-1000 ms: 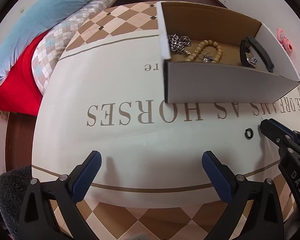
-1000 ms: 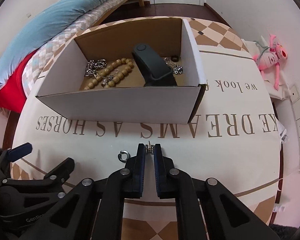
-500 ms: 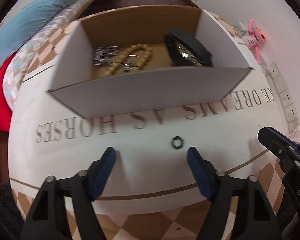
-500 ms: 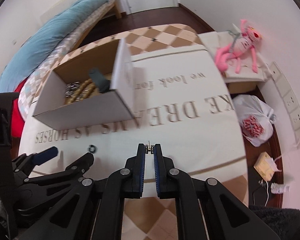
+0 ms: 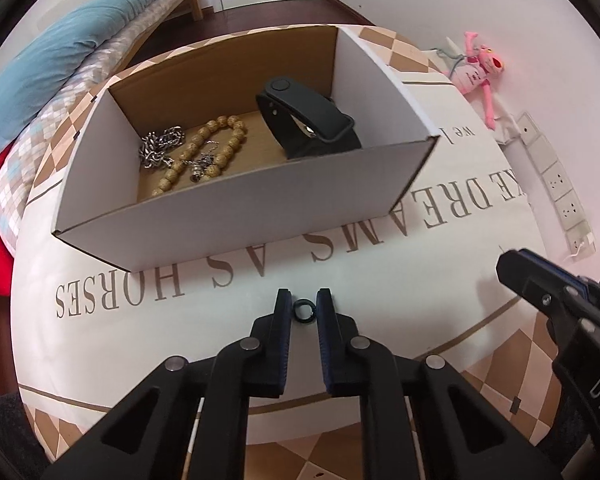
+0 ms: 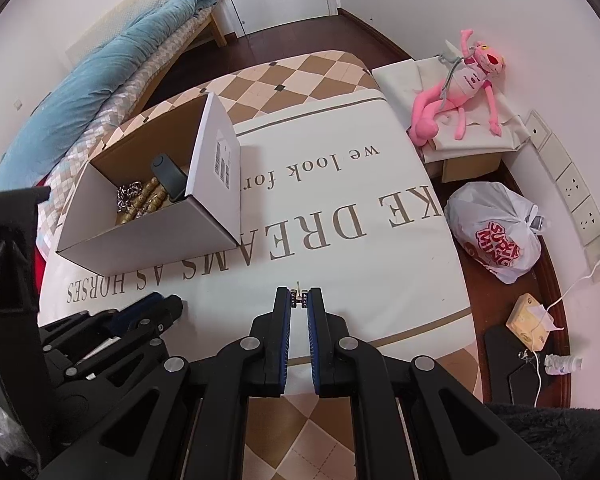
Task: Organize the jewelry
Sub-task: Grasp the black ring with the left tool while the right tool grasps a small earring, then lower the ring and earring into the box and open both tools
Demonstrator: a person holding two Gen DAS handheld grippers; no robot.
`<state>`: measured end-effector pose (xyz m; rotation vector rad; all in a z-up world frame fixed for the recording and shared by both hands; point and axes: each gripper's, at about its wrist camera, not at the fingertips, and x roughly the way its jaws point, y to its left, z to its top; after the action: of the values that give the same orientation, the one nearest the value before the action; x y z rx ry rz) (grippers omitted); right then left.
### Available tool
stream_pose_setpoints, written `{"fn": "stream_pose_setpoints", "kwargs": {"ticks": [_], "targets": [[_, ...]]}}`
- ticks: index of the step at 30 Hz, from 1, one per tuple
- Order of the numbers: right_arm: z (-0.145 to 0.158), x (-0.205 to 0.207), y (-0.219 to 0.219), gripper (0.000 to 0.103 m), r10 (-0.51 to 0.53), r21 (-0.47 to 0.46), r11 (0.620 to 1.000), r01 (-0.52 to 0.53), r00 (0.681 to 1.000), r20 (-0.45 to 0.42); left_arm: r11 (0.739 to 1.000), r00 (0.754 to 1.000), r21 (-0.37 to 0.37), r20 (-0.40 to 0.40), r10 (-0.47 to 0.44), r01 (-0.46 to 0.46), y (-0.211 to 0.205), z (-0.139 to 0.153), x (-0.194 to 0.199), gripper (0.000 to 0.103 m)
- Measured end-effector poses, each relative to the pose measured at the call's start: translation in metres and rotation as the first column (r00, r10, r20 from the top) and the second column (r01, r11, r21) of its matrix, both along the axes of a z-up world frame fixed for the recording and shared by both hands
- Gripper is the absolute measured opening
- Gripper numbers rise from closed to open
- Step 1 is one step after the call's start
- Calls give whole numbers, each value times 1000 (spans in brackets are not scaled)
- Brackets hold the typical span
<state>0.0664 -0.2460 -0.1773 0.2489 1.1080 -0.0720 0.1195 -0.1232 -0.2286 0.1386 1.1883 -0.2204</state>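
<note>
Landmark: white cardboard box (image 5: 236,216), open-topped, standing on a cream cloth (image 5: 380,280) printed with large brown lettering.

Inside the box:
- wooden bead bracelet (image 5: 210,148), on the floor of the box near its middle;
- silver chain (image 5: 160,148), touching the beads on the side toward the bed;
- small silver trinket (image 5: 202,164), lying against the beads;
- black watch band (image 5: 312,120), propped at the end of the box away from the bed.

In front of the box, on the cloth:
- black ring (image 5: 303,311), lying flat, just clear of the box's near wall.
- Left tongs (image 5: 303,310): nearly closed around the ring, one blue pad on each side; whether the pads touch it cannot be told.
- Right tongs (image 6: 299,302): pressed together on a small gold-coloured earring (image 6: 299,299), its thin post sticking up above the pads; held well away from the box, off its corner farthest from the bed.

Beyond the cloth, past the end of the box away from the bed: pink plush toy (image 6: 456,92), white plastic bag (image 6: 496,232).
</note>
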Motion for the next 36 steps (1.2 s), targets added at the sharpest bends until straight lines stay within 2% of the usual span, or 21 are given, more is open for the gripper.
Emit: {"fn": "stream_pose_setpoints", "kwargs": {"ticks": [4, 7, 12, 15, 18, 21, 27, 28, 29, 30, 32, 33, 34, 35, 36], "targets": [[9, -2, 0, 9, 2, 12, 1000, -3, 1000, 18, 1000, 1000, -20, 2, 1, -1, 5, 7, -9, 10], [21, -3, 3, 9, 10, 26, 1000, -12, 999, 41, 999, 1000, -52, 15, 2, -1, 14, 24, -15, 10], [58, 5, 12, 9, 46, 81, 995, -55, 994, 102, 988, 999, -154, 36, 38, -32, 42, 77, -10, 10], [75, 24, 23, 9, 85, 112, 989, -99, 989, 124, 976, 997, -208, 20, 68, -63, 64, 103, 15, 10], [86, 54, 39, 9, 137, 135, 979, -154, 982, 127, 975, 996, -204, 10, 87, -83, 77, 113, 45, 10], [85, 85, 51, 9, 172, 139, 973, -185, 980, 100, 980, 995, -168, -7, 103, -103, 87, 114, 74, 11], [66, 138, 62, 9, 222, 195, 958, -211, 974, -39, 981, 983, -131, -132, 126, -144, 96, 102, 113, 15], [63, 141, 63, 10, 230, 194, 957, -216, 972, -52, 983, 983, -115, -131, 128, -143, 96, 102, 117, 17], [61, 146, 63, 10, 235, 190, 957, -218, 970, -68, 985, 983, -94, -126, 133, -145, 96, 102, 119, 28], [60, 150, 63, 10, 232, 189, 958, -214, 969, -83, 986, 983, -80, -122, 139, -149, 98, 103, 121, 44], [61, 154, 60, 11, 230, 197, 958, -208, 969, -94, 983, 982, -73, -104, 160, -168, 103, 107, 124, 64], [61, 156, 60, 13, 230, 198, 958, -208, 968, -99, 981, 981, -81, -99, 166, -174, 107, 109, 124, 66], [62, 157, 58, 19, 228, 201, 958, -204, 968, -103, 980, 980, -83, -95, 175, -183, 109, 111, 125, 66], [63, 158, 57, 27, 228, 206, 957, -204, 968, -105, 979, 979, -77, -91, 183, -190, 111, 113, 125, 73], [65, 158, 56, 31, 228, 210, 956, -203, 968, -104, 978, 978, -75, -89, 188, -195, 113, 114, 125, 85]]}}
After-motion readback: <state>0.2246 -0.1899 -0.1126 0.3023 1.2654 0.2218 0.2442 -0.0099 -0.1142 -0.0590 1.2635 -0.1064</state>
